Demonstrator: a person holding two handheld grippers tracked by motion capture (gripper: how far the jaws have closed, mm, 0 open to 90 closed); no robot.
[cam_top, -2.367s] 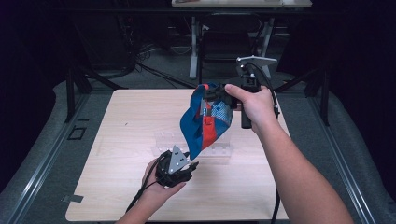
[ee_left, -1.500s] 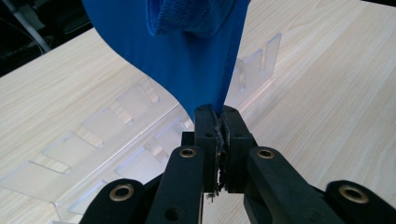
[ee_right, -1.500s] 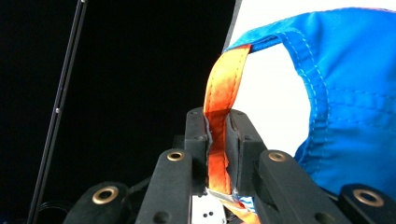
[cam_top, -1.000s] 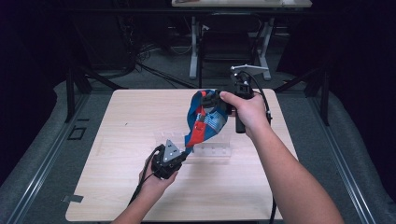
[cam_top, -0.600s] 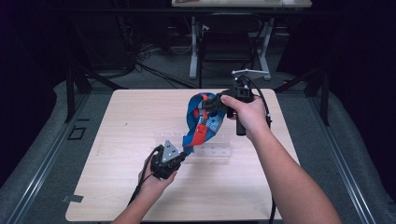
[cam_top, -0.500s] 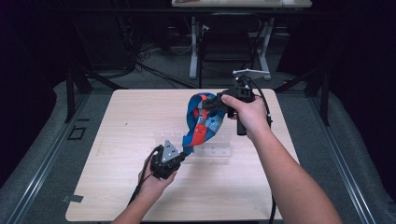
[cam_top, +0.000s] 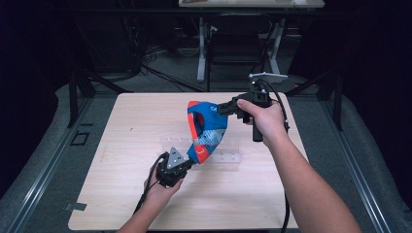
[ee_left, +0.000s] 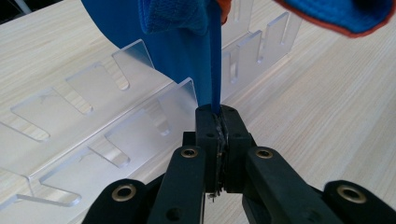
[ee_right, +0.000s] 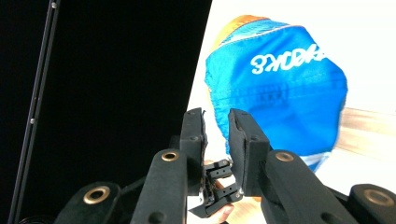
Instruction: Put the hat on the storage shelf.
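**Blue cloth item held up between two tools over the tabletop**

Nearest the person's edge of the light wooden tabletop [cam_top: 111,145], the left hand [cam_top: 158,187] grips the left tool [cam_top: 187,162] low, close above the wood. In the left gripper view its two black jaws are pressed tight together on a thin blue edge of the blue fabric item with orange-red trim and white lettering [cam_top: 206,131], which rises straight up out of the pads. So the left tool is clamped on the cloth's lower corner.

Just behind that tool lies a clear acrylic rack with upright slotted dividers [ee_left: 116,107], flat on the tabletop; the cloth hangs in front of and above it. Whether the fabric touches the rack I cannot tell.

From the clamped corner the cloth runs up and away to the right, lifted clear of the wood, its orange-edged opening turned toward the left side of the tabletop.

At its upper end is the right tool [cam_top: 224,108], held level in the right hand [cam_top: 265,119] and pointing left at the fabric. Its jaws have just been opening: in the right gripper view they stand a narrow gap apart with nothing pressed between the pads, the blue cloth with its white lettering just beyond their tips.

Farther back, beyond the tabletop, stand dark floor and the legs of another table [cam_top: 201,53].
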